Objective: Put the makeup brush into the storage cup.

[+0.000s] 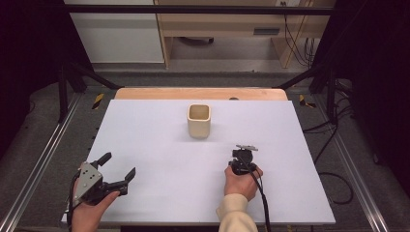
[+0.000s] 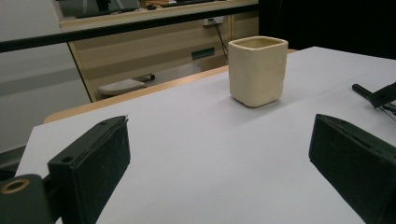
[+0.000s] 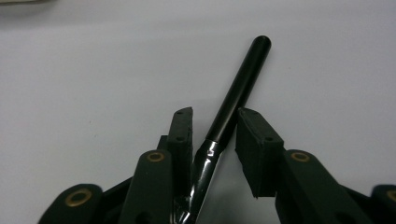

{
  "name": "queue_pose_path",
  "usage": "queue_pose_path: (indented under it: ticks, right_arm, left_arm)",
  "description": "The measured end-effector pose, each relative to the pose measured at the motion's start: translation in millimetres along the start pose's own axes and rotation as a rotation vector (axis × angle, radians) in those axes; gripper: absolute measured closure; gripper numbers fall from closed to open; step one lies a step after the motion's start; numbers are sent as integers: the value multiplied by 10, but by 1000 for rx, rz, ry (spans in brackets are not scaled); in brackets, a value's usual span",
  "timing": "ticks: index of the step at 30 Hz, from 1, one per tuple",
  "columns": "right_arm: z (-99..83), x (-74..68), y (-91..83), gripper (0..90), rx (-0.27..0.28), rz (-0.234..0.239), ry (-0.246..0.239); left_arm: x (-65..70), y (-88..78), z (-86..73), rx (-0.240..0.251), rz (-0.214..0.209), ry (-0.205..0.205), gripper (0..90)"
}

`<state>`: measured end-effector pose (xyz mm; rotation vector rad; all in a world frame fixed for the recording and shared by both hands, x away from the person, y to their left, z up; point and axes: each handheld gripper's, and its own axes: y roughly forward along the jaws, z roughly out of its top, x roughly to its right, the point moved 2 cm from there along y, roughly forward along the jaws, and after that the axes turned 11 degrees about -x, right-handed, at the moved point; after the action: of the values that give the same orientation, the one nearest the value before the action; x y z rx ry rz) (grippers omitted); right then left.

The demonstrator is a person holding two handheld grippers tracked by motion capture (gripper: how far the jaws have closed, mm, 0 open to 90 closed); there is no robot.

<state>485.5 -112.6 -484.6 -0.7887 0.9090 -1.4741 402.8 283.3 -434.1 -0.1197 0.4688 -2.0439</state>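
Note:
A cream square cup [image 1: 198, 121] stands upright and empty-looking at the middle back of the white table [image 1: 159, 159]. A black pen [image 3: 238, 84] lies on the table between the jaws of my right gripper [image 3: 215, 114], which are narrowly apart around its shaft with a gap on the right side. In the high view the right gripper [image 1: 241, 162] points down at the table in front of the cup, slightly to its right. My left gripper [image 1: 118, 165] sits wide open near the front left, holding nothing. The left gripper [image 2: 219, 126] faces the cup [image 2: 258, 70], with the pen's tip [image 2: 362, 89] at its right.
A wooden strip [image 1: 200, 93] borders the table's far edge, with cabinets and a black frame bar [image 1: 193, 9] behind. Cables [image 1: 333, 145] trail on the floor at the right. Metal rails [image 1: 38, 159] run along both sides.

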Motion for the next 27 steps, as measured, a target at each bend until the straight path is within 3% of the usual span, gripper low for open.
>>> queue_pose_path:
  ticks: [13, 27]
  right_arm:
    - [-12, 5, -1, 776, 10, 18, -15]
    - [-7, 16, -19, 787, 16, 55, -65]
  left_arm:
    - [19, 15, 6, -4, -2, 12, 48]
    - [14, 4, 12, 3, 8, 10, 49]
